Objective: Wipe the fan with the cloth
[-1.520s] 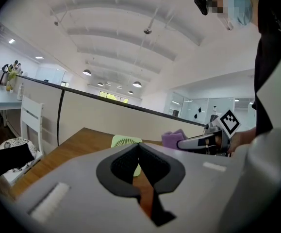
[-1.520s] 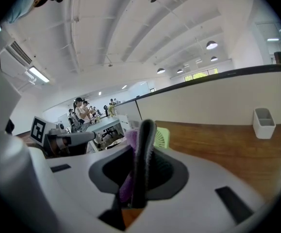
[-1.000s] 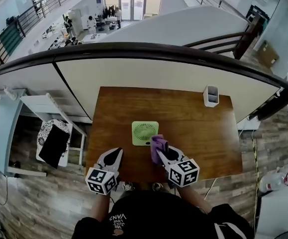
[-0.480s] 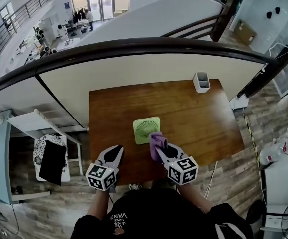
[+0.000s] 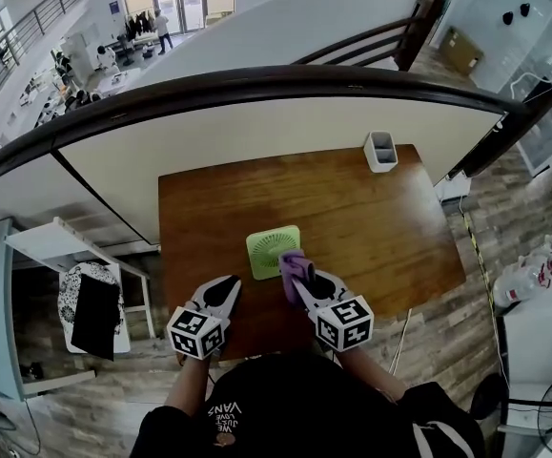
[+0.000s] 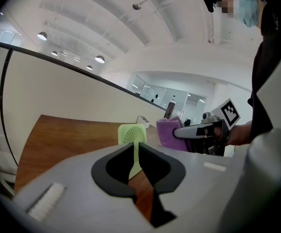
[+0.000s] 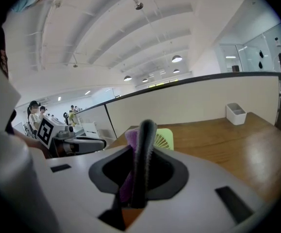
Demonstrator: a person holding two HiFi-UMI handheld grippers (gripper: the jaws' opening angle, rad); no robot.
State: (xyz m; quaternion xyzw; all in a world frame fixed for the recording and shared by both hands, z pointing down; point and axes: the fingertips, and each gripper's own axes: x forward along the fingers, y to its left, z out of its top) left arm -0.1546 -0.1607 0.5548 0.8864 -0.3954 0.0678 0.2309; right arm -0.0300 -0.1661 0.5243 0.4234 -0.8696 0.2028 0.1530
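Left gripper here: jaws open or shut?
Shut and empty: the left gripper has its jaws together with nothing clamped; the green fan shows beyond them.

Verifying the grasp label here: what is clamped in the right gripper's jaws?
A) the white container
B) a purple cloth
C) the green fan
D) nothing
B: in the right gripper view the right gripper has its jaws closed on a purple cloth, and the green fan shows beyond it.
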